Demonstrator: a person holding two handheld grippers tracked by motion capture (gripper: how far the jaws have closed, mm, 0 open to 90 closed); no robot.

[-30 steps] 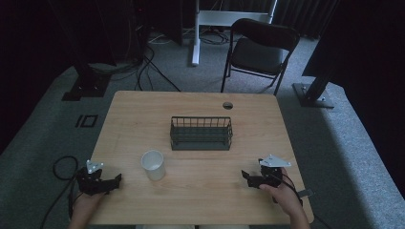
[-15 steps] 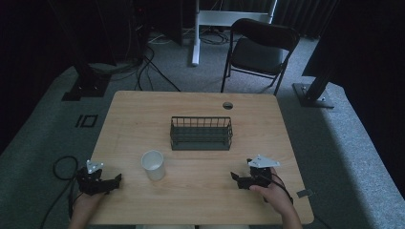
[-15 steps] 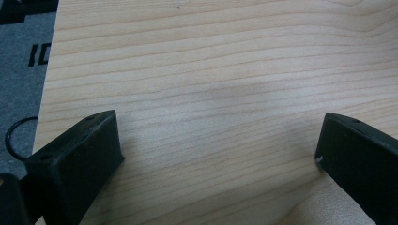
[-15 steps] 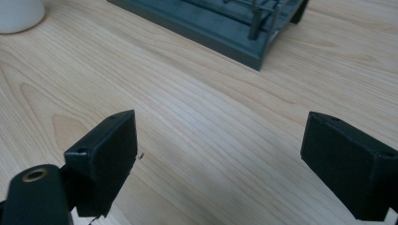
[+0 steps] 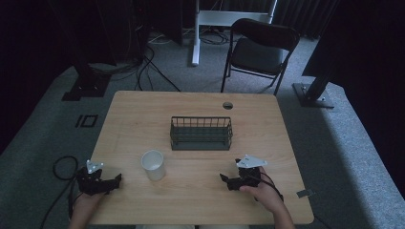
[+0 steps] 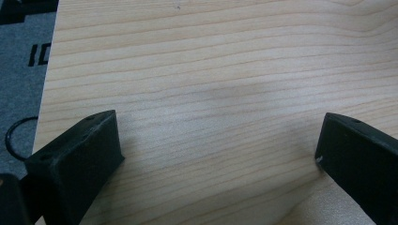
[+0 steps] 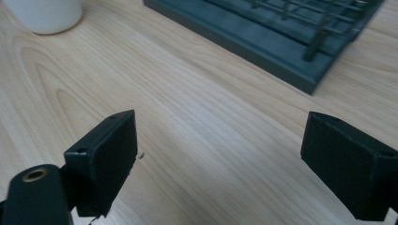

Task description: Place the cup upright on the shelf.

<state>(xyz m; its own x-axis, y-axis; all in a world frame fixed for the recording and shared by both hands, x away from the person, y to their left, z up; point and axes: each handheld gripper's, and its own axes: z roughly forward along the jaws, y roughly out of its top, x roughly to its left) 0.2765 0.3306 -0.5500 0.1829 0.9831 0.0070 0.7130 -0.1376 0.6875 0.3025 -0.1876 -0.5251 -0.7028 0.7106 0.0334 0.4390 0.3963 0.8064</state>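
A white cup [image 5: 153, 164] stands upright on the wooden table [image 5: 200, 109], left of centre near the front. Behind it and to the right sits a dark wire basket [image 5: 201, 133]. My left gripper [image 5: 114, 180] rests at the table's front left corner, open, with bare wood between its jaws [image 6: 216, 140]. My right gripper [image 5: 225, 180] is at the front right, pointing left toward the cup, open and holding nothing [image 7: 220, 140]. In the right gripper view the cup [image 7: 44, 14] shows at top left and the basket [image 7: 291, 37] at top right.
A round cable hole [image 5: 228, 105] is near the table's far edge. A black folding chair [image 5: 260, 50] stands behind the table. Cables [image 5: 59, 167] trail on the grey carpet at the left.
My right gripper has slid leftward along the front of the table, toward the cup. The left gripper, cup and basket have stayed put.
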